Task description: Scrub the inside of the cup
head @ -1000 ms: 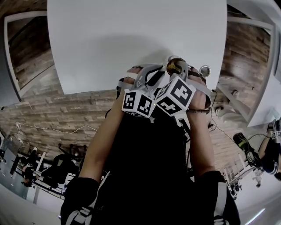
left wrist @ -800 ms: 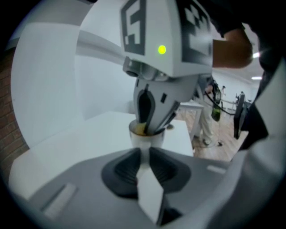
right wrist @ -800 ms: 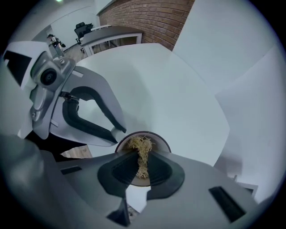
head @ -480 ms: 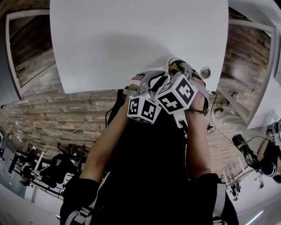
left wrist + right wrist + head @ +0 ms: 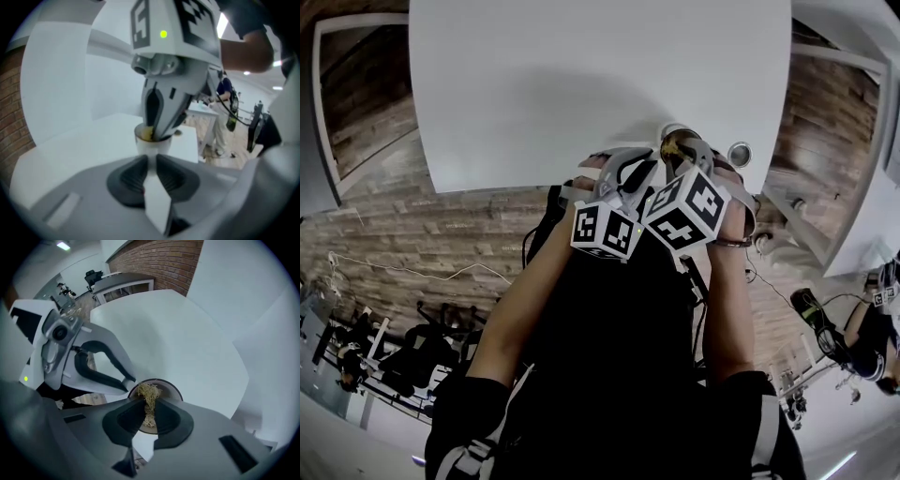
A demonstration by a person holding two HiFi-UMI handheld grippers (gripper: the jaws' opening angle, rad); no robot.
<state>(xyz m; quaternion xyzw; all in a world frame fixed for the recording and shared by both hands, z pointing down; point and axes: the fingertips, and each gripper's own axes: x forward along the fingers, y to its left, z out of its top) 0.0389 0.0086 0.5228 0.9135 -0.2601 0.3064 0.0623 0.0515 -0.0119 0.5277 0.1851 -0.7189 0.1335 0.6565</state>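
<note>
A white cup (image 5: 673, 132) stands near the front right of the white table (image 5: 581, 84). In the left gripper view the cup (image 5: 151, 145) sits just past the pads, and my left gripper (image 5: 151, 164) is shut on its near side. My right gripper (image 5: 150, 411) is shut on a yellowish fibrous scrubber (image 5: 149, 397) that it pushes down into the cup's mouth (image 5: 164, 386). From the left gripper view the right gripper's fingers (image 5: 159, 117) reach into the cup from above. The cup's bottom is hidden.
A small round metal object (image 5: 738, 152) lies on the table just right of the cup. The table's front edge (image 5: 516, 192) runs close under both grippers. A person (image 5: 224, 108) stands beyond the table's right end, by another table (image 5: 206, 110).
Both grippers and the cup have shifted slightly to the right. The right gripper's marker cube has dropped a little. Both grips are unchanged.
</note>
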